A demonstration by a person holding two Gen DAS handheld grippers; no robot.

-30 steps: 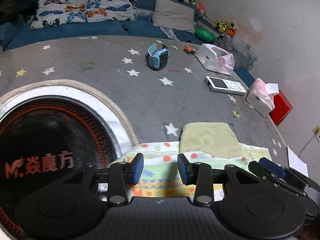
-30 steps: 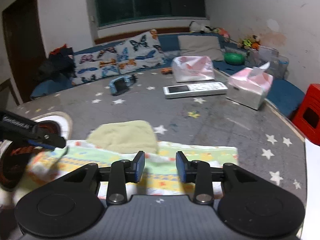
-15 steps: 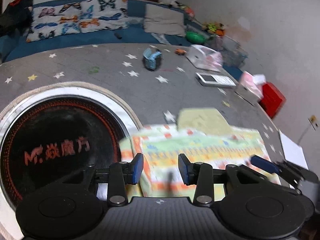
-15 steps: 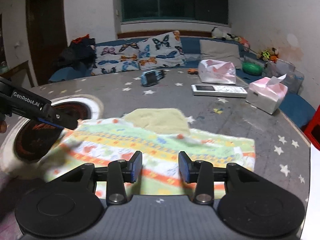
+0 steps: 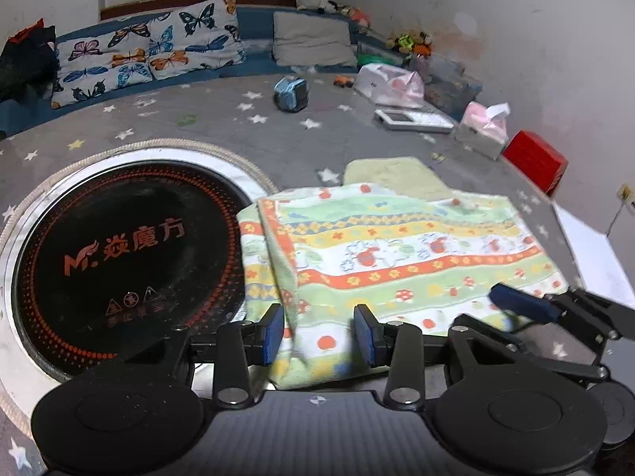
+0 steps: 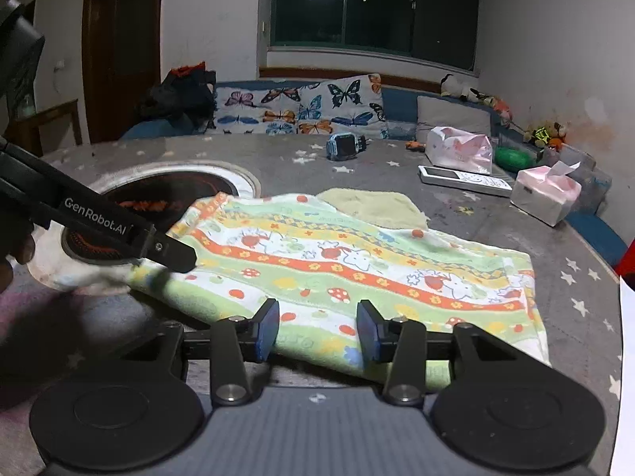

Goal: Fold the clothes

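Left hand-held gripper (image 5: 319,331) sits low over the near edge of the patterned towel (image 5: 397,254), its 2 blue pads spread wide apart with a raised fold of cloth running up between them. Whether either pad actually touches that fold is hard to say; the cloth there is blurred. The near hem drops out of sight behind the gripper's black body.

Right hand-held gripper (image 6: 317,335) is just as wide open, pads parted over the towel's near edge, clamping nothing. The hem below its pads is cut off by the gripper body too.

The towel lies flat on the grey star-print surface (image 6: 476,206), straight ahead of both grippers. Beyond it, partly tucked under its far edge, is a plain yellow-green cloth (image 6: 373,206); how much of it is covered cannot be told.

From the left wrist, the round black cooktop (image 5: 127,254) shows nearly whole to that gripper's left, orange lettering readable, with the towel's left edge overlapping its rim. From the right wrist only a sliver of the cooktop shows, hidden behind the left gripper's arm (image 6: 95,222), which crosses the frame and ends over the towel's left corner. That corner is smeared and unclear.

From the left wrist, the right gripper's blue-tipped finger (image 5: 520,301) pokes in over the towel's right side.

Further ahead: a white remote (image 6: 464,178), a pink tissue box (image 6: 543,194) and a small blue gadget (image 6: 343,146).
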